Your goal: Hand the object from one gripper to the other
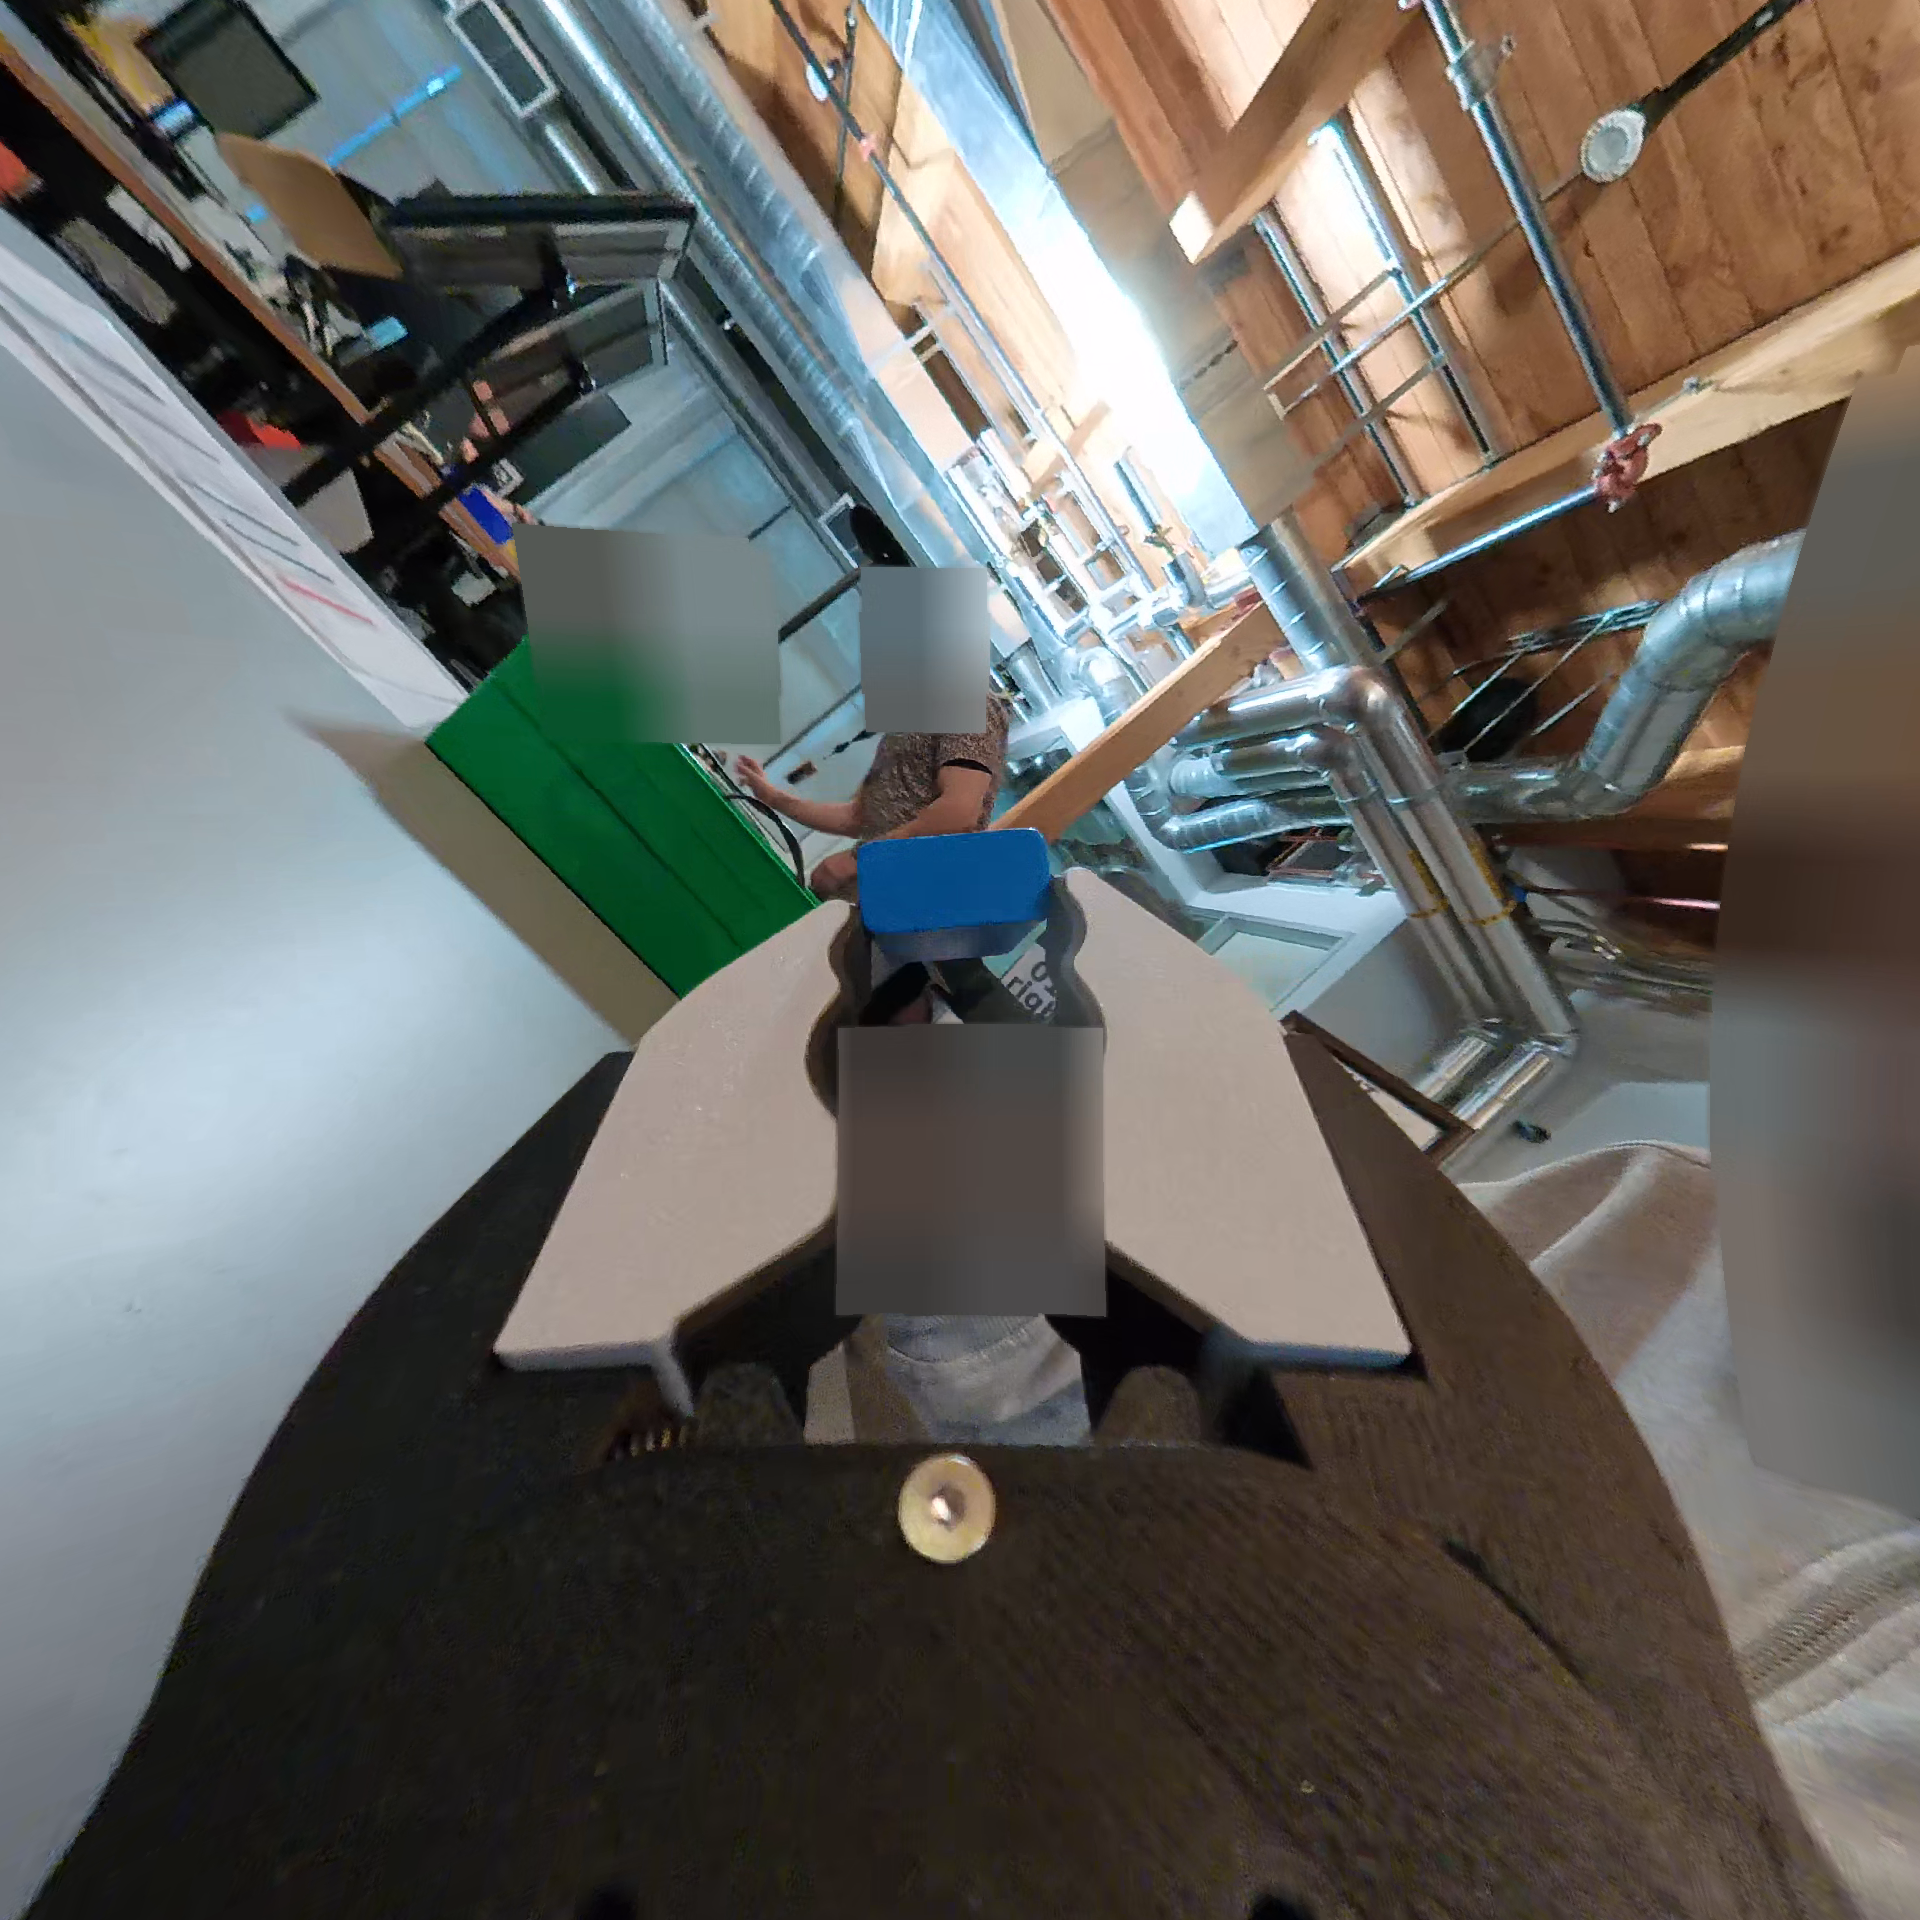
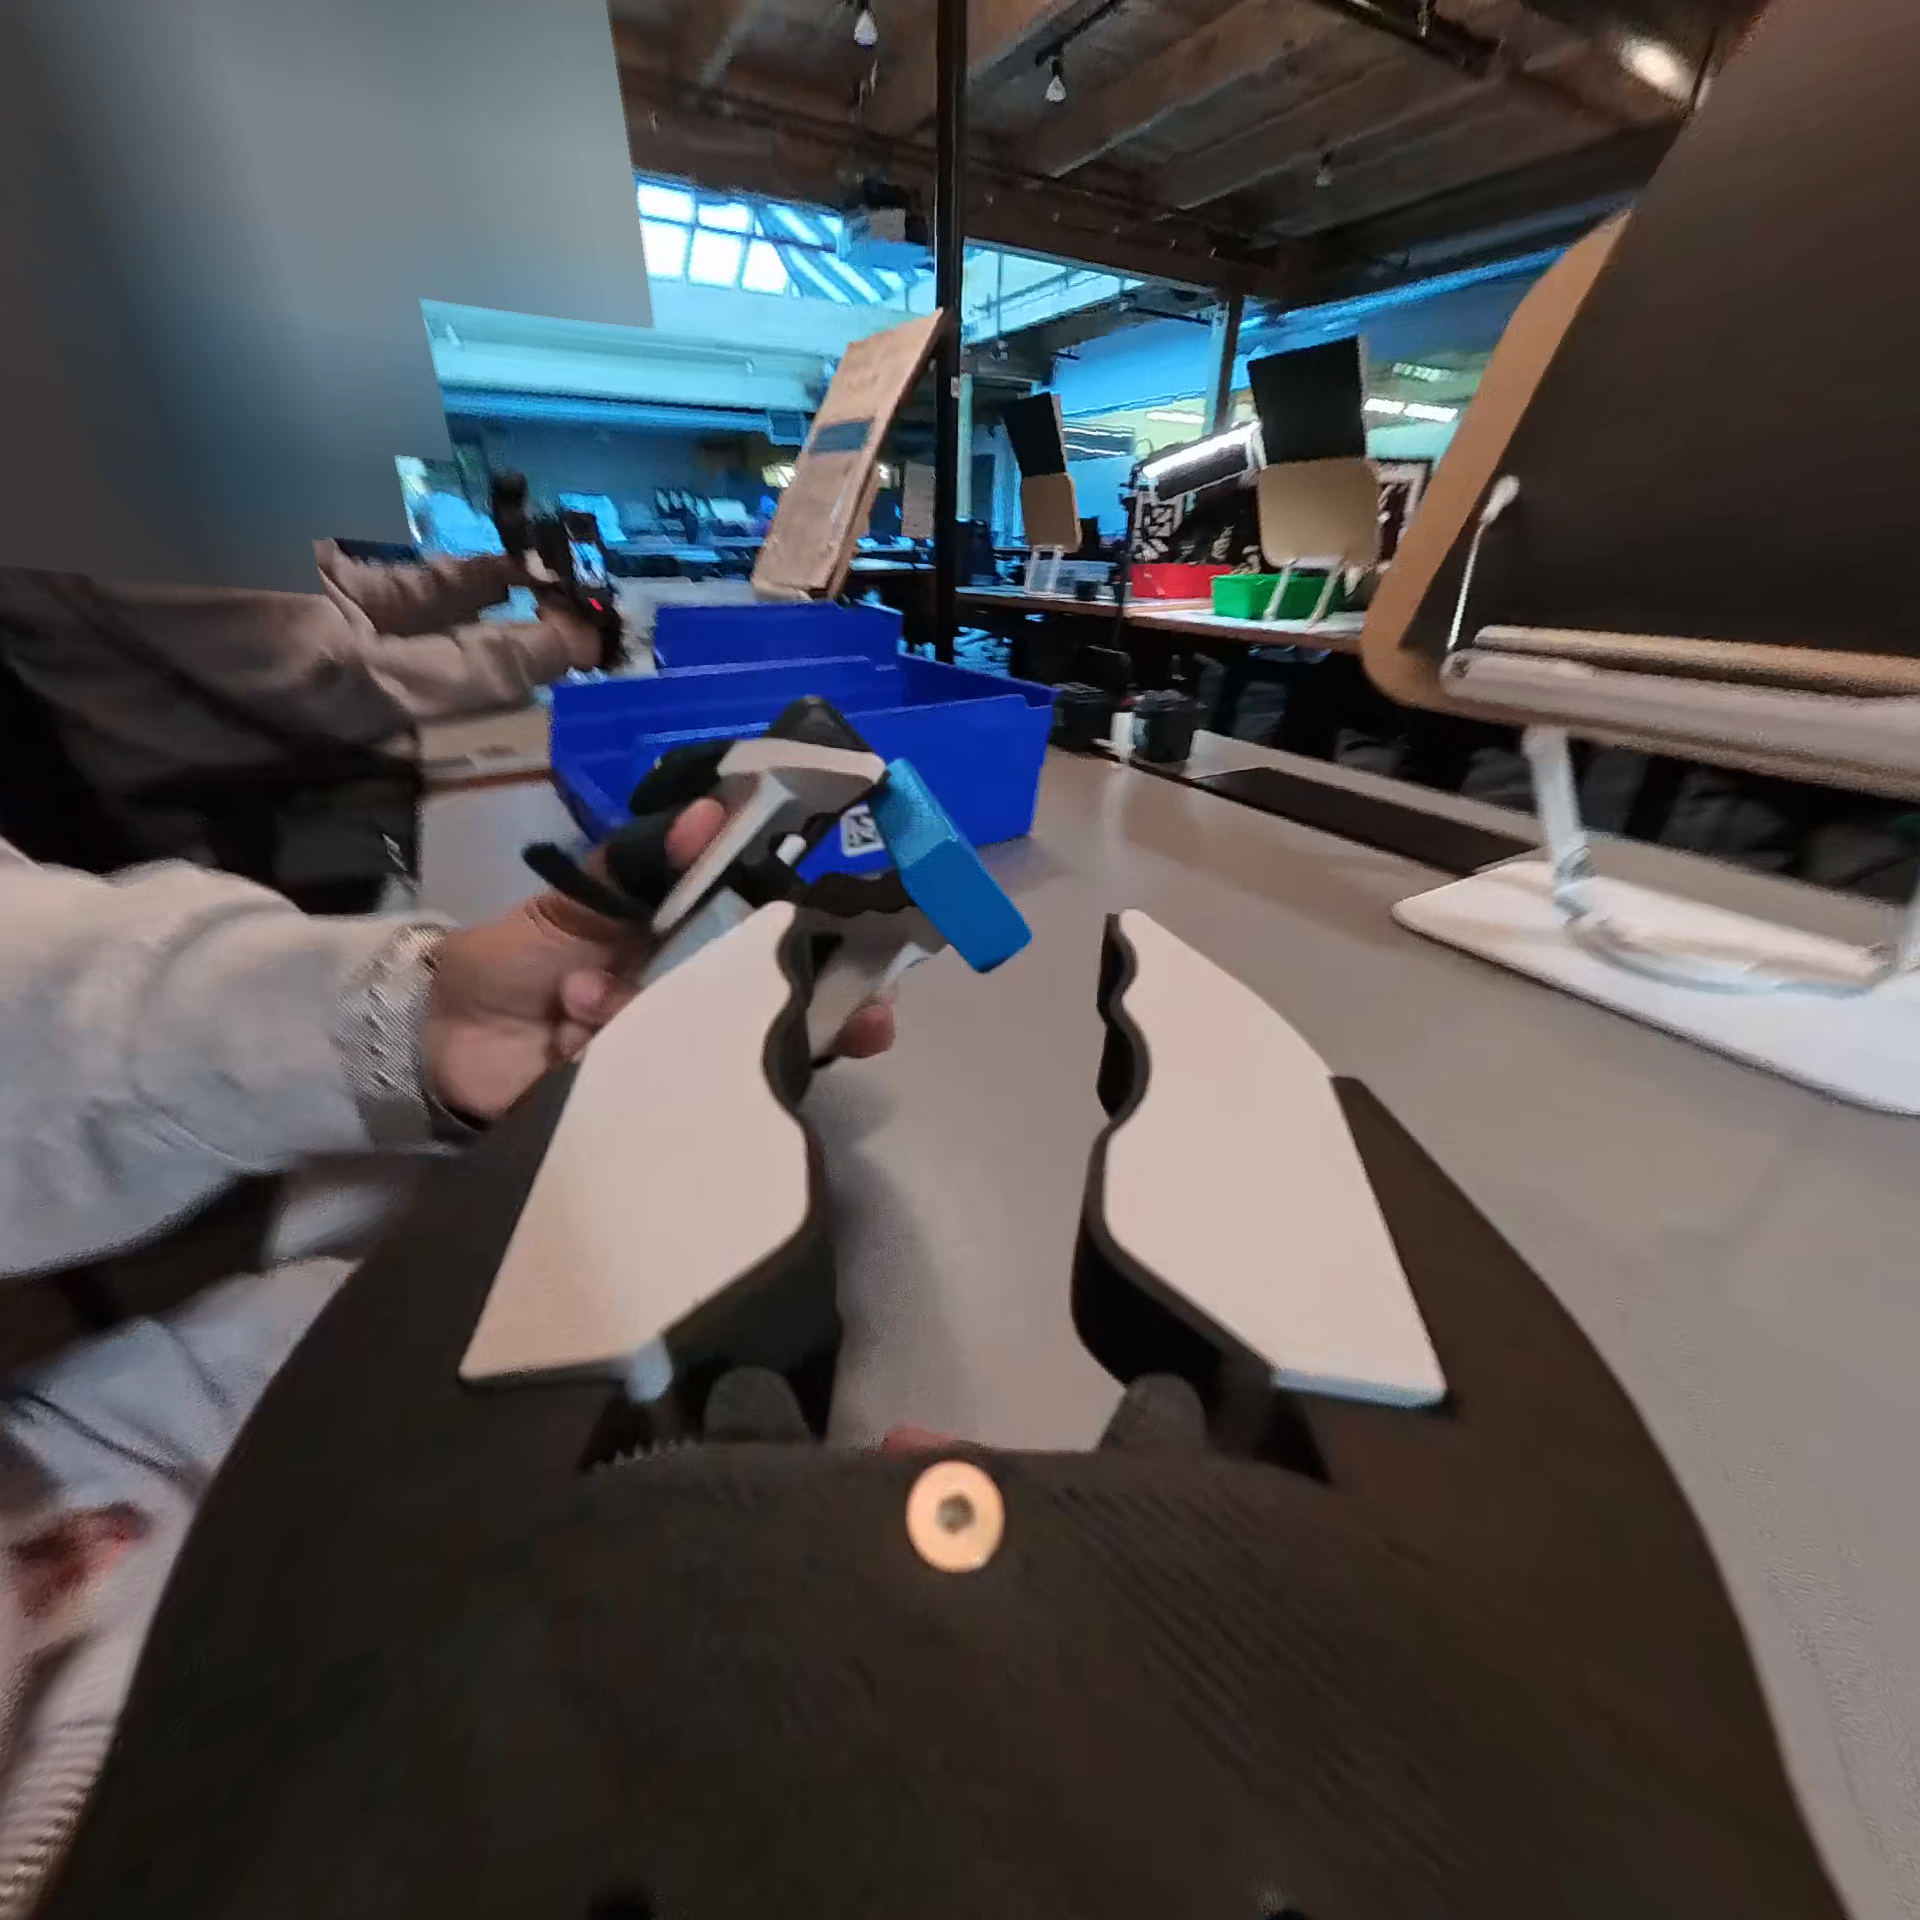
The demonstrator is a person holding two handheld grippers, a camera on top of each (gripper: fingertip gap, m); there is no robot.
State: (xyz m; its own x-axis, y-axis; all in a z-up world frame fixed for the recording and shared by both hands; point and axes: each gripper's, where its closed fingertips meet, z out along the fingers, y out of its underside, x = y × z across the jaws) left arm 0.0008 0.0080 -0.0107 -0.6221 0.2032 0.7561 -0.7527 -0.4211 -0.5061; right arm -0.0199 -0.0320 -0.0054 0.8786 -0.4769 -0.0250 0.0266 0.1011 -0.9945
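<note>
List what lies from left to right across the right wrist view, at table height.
Person's sleeve → hand holding the left claw → blue block → white stand base.

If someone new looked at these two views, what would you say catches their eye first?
Most striking is the blue block, pinched at the tips of the left claw and tilted up toward the ceiling pipes. In the right wrist view the same block hangs in the air just beyond the right claw, whose fingers stand wide apart and empty. Behind it, a blue bin sits on the grey table.
</note>
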